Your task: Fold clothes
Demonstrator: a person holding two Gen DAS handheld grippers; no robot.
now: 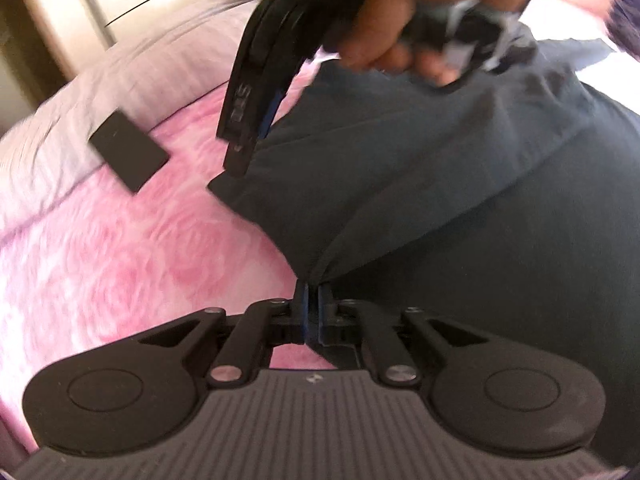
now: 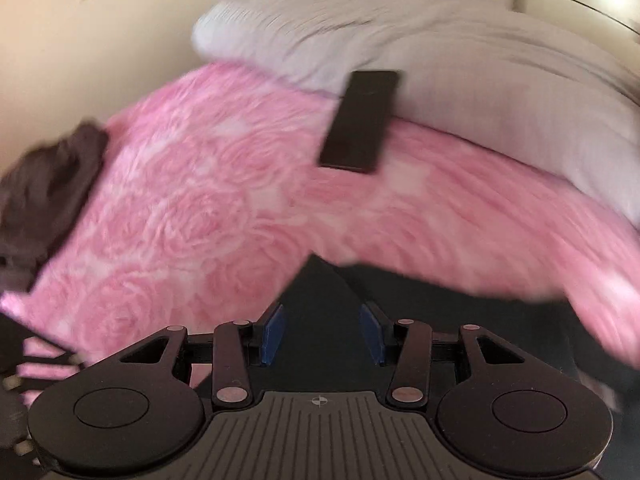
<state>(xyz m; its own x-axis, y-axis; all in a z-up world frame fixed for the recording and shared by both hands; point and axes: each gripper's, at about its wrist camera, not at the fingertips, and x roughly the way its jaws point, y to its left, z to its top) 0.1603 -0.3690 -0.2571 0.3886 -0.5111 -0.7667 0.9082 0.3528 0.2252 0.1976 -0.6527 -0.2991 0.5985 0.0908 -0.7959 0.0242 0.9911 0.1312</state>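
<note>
- Dark flat rectangle (image 1: pixel 129 155) lies where the pink rose-patterned bed (image 1: pixel 120 260) meets the grey pillow (image 1: pixel 132 76); no readable label.
- Left claw (image 1: pixel 313 296) pinches the dark garment (image 1: pixel 460 200), spread on the bed.
- Right claw (image 2: pixel 320 334) is spread over a garment corner; its side markings are too blurred to read.

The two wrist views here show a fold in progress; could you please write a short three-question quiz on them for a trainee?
1. True or false: the left gripper is shut on the dark garment.
2. What flat black thing lies partly on the pale pillow?
A. a slim black slab
B. a shoe
C. a mug
3. Fill in: the right gripper has its jaws ____, with a corner of the garment between them.

Key:
1. True; the cloth puckers where the jaws pinch it.
2. A; its lower end rests on the pink bedspread.
3. open
</note>
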